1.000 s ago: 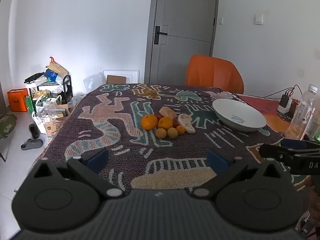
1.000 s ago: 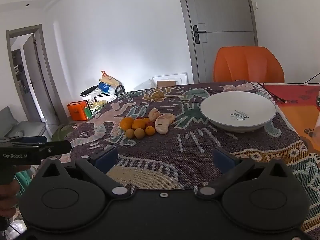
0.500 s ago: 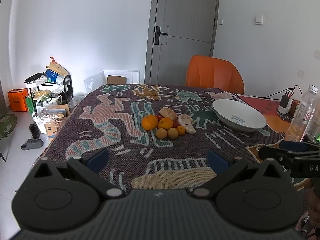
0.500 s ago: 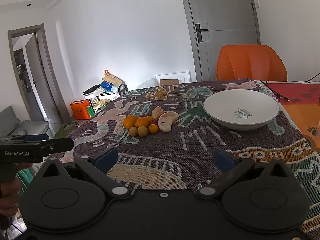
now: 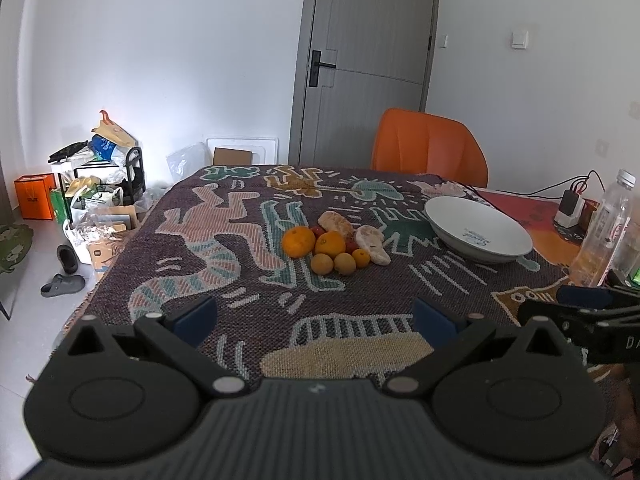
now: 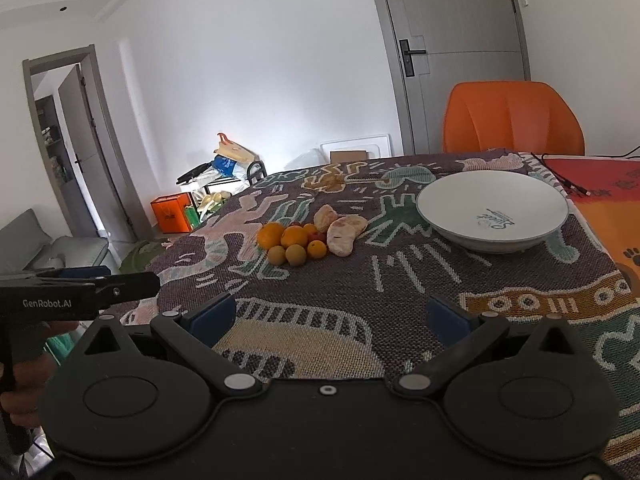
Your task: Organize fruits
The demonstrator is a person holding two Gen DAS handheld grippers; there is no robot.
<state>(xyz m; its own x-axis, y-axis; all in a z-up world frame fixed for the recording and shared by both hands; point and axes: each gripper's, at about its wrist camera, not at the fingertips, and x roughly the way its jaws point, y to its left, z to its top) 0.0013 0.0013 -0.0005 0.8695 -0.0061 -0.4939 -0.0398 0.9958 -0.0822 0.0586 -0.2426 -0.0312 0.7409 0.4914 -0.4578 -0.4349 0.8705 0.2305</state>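
1. On my left gripper [image 5: 314, 314], the jaws stand wide apart with nothing between them, hovering over the near edge of the desk [image 5: 180, 248], which wears a patterned woven cloth.
2. Past the desk's left edge there's a cluttered rack [image 5: 100, 168] on the floor with an orange box [image 5: 35, 196] beside it.
3. Mid-desk sits the fruit pile [image 5: 334, 242]: a big orange [image 5: 298, 241] at its left, another touching it, three smaller yellow-orange fruits along the near side, and small red ones tucked in between.
4. Two pale, blotchy pieces [image 5: 372, 244] lie against the pile's right and far sides; I can't tell what they are.
5. Right of the pile, apart from it, is the white bowl [image 5: 478, 234], and I see nothing inside.
6. At the far edge stands an orange chair [image 5: 430, 148]; a clear bottle [image 5: 604, 228] stands by the right edge.
7. My right gripper [image 6: 330, 318] is also spread wide and holding nothing, over the near edge, with the pile ahead-left and the bowl ahead-right.
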